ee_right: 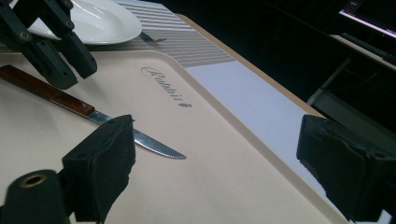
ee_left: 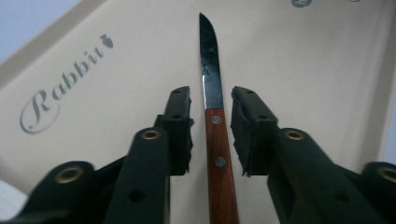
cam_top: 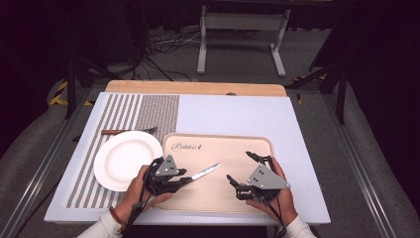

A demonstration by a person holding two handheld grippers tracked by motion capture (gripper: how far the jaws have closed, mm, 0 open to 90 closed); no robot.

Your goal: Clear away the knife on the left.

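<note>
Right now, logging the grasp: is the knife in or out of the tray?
In: the knife lies flat on the tray, between the left gripper's jaws.

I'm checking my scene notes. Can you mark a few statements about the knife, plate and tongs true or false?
1. The knife lies on the beige tray. True.
2. The left tongs straddle the knife's wooden handle. True.
3. The right tongs grip the fork. False: they stand open above the tray; the fork lies on the striped mat.
4. The white plate sits on the tray. False: it sits on the mat.
</note>
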